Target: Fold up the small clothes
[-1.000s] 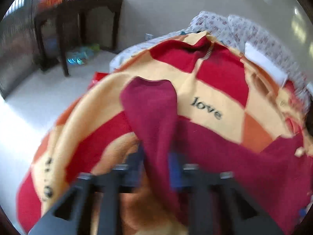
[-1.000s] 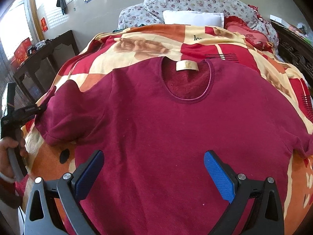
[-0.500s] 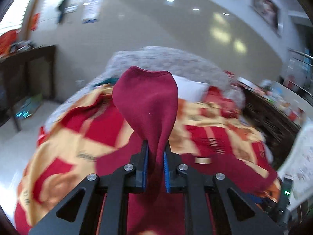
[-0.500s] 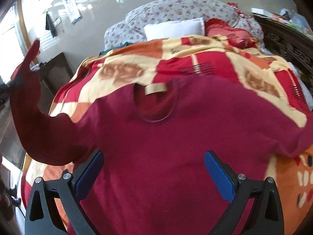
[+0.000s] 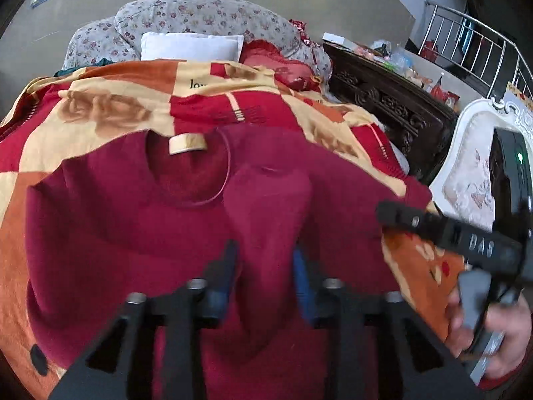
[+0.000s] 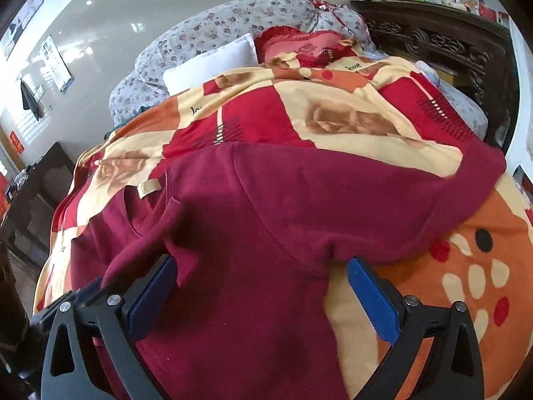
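A maroon sweater (image 5: 110,220) lies face up on a red, orange and cream blanket (image 5: 110,110), its tan neck label (image 5: 187,144) toward the pillows. My left gripper (image 5: 265,266) is shut on the sweater's left sleeve (image 5: 268,200), folded across the chest. My right gripper (image 6: 260,286) is open, low over the sweater (image 6: 266,216) near its right armpit. The right gripper also shows at the right edge of the left wrist view (image 5: 443,226).
A white pillow (image 5: 191,46) and floral bedding (image 5: 206,13) lie at the head of the bed. A dark carved wooden frame (image 5: 389,106) runs along the right side. A white padded chair (image 5: 473,166) stands right of it.
My left gripper carried the sleeve up off the bed's left side and over onto the sweater's chest. My right gripper moved right, toward the right sleeve, still open.
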A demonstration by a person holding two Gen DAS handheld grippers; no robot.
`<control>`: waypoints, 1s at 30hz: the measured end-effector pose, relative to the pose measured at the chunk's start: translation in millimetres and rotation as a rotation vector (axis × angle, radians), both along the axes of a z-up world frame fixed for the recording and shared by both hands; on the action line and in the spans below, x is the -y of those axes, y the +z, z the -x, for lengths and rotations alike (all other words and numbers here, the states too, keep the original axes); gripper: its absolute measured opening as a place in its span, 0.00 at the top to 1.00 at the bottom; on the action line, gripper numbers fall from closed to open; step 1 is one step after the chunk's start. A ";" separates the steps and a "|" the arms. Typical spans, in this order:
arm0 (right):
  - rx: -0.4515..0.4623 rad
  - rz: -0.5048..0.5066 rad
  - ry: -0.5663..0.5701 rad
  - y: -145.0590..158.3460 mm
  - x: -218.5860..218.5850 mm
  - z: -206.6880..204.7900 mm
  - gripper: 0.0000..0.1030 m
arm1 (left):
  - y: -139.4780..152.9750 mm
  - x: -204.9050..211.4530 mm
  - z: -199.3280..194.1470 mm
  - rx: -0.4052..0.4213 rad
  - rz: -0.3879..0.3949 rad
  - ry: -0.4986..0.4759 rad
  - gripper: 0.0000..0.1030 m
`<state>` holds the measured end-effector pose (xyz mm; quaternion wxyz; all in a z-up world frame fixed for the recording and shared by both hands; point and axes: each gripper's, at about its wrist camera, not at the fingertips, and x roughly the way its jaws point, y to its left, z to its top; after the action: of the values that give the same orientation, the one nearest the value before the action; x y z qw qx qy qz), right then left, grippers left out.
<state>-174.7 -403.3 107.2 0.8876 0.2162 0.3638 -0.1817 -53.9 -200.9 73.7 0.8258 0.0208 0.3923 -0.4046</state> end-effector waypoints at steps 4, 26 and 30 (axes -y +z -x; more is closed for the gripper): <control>0.010 -0.009 0.048 -0.2 -4.3 -4.7 0.00 | 24.7 -51.5 10.1 0.097 0.014 0.048 0.19; 0.077 0.093 0.191 19.3 -17.4 -69.9 0.92 | -25.8 -150.7 -26.2 0.050 -0.135 0.292 0.14; 0.028 0.187 0.126 22.8 9.1 -36.1 0.92 | -31.7 -152.4 -27.5 0.032 -0.126 0.298 0.14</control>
<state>-138.6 -412.4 130.0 0.9187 0.1115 0.3456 -0.1556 -26.5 -48.4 42.0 0.8799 0.0207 0.4025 -0.2518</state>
